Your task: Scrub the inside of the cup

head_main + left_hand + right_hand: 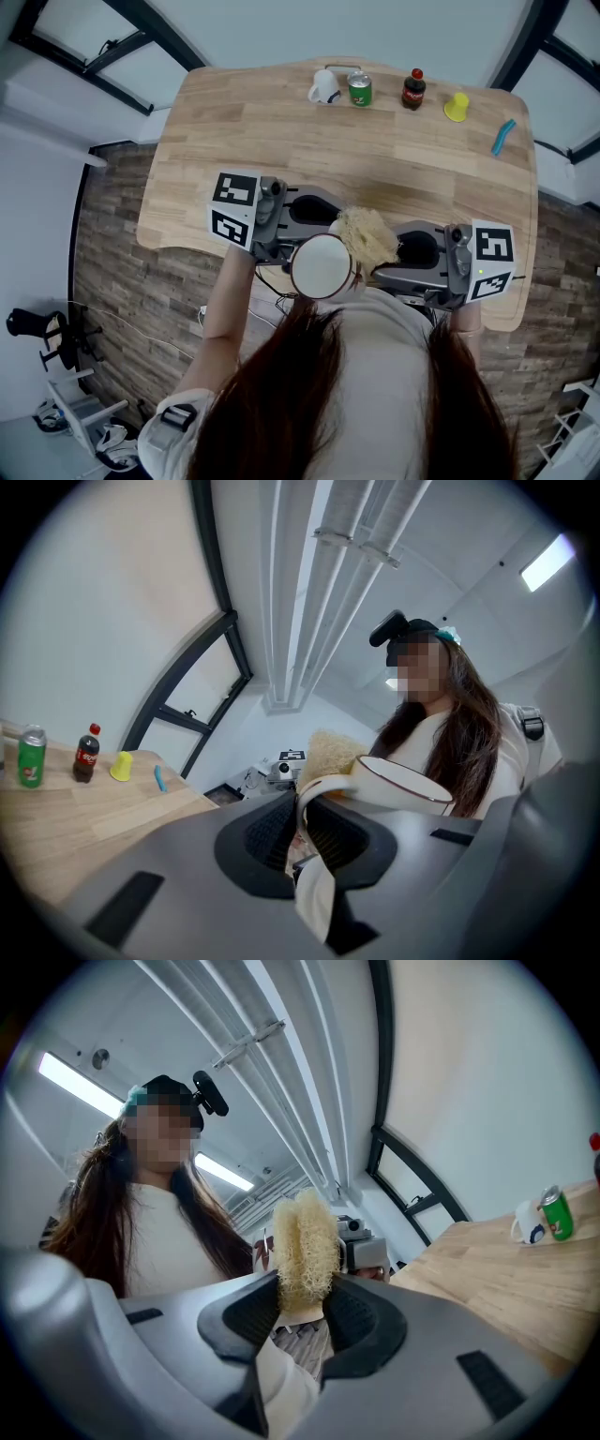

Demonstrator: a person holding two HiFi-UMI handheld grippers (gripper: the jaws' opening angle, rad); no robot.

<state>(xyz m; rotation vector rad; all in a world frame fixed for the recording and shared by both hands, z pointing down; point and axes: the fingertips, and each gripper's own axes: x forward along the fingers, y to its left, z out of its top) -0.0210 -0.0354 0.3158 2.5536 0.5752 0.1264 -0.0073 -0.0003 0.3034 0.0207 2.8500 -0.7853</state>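
Observation:
A white cup [322, 266] with a dark rim is held up over the table's near edge, close to the person's chest, mouth facing the head camera. My left gripper [309, 223] is shut on its handle; in the left gripper view the handle [323, 789] runs between the jaws of the left gripper [302, 832], with the cup [403, 785] just beyond. My right gripper [410, 247] is shut on a pale yellow loofah scrubber [367, 234], which touches the cup's rim on the right. In the right gripper view the loofah [305, 1246] stands upright between the pads of the right gripper [302, 1312].
Along the far edge of the wooden table [375, 159] stand a white mug [324, 86], a green can [360, 89], a cola bottle [413, 89], a small yellow cup [457, 107] and a blue tool [503, 137]. Brick-pattern floor lies on both sides.

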